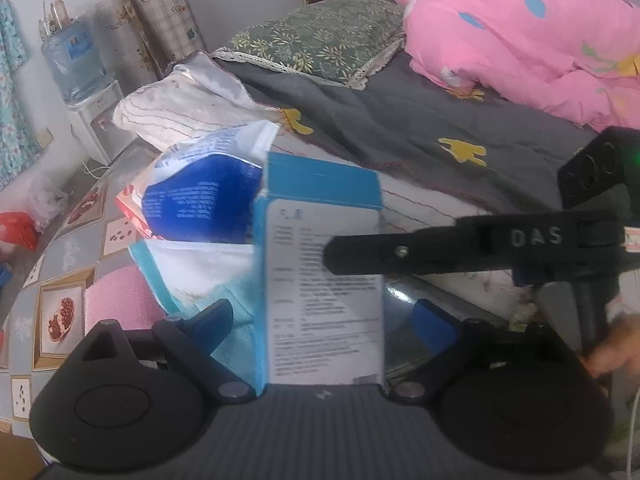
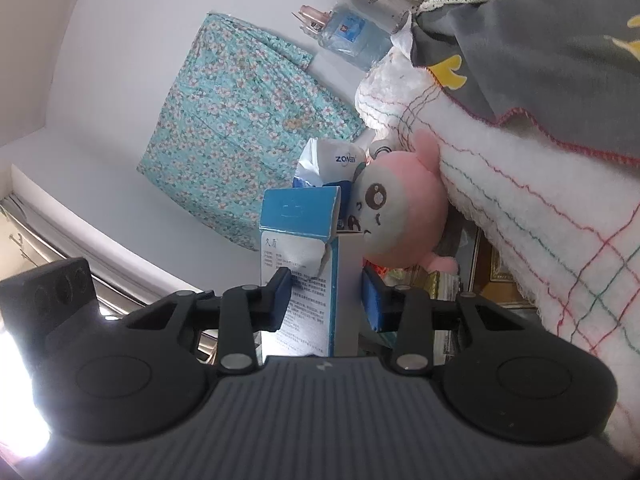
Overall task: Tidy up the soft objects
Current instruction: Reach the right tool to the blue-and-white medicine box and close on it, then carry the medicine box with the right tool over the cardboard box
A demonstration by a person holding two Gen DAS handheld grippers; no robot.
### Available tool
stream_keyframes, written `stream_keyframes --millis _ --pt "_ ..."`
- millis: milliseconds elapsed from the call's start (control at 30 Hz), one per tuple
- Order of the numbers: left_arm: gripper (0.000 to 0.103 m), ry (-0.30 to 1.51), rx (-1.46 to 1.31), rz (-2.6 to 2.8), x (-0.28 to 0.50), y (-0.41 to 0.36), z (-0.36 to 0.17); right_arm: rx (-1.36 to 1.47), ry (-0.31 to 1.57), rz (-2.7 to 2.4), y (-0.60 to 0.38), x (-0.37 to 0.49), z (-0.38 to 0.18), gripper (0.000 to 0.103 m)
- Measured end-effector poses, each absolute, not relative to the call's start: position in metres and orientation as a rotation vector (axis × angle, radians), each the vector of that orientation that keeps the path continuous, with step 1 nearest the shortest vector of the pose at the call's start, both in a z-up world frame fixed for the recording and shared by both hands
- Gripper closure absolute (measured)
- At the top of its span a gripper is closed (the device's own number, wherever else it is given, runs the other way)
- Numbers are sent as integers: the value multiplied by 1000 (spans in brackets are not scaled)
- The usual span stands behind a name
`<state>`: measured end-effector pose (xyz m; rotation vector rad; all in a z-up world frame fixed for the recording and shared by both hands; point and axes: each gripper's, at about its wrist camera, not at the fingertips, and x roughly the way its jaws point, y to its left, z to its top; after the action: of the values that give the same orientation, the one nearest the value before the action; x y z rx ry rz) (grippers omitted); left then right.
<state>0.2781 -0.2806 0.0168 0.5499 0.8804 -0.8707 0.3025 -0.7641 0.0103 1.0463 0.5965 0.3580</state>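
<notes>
R gripper had clamped the blue box, L gripper stood open round it; plush toy & tissue packs were unsorted.

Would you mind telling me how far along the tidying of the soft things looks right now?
Nothing looks finished. In hand: the blue and white box stands between both grippers; the right gripper has its pads against the box's sides, the left gripper stands open around it. Left: the pink plush toy and blue tissue pack still lie loose beside the bed.
</notes>
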Motion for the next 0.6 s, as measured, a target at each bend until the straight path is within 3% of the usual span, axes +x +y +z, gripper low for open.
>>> stream_keyframes --millis 200,400,600 --pt "6 883 603 -822 274 -293 4 1070 611 368 -762 304 7 66" --pt "29 871 581 -742 277 -290 2 1073 616 368 -761 305 9 69" --pt "29 822 523 -746 268 -278 18 1044 605 384 -754 295 26 71"
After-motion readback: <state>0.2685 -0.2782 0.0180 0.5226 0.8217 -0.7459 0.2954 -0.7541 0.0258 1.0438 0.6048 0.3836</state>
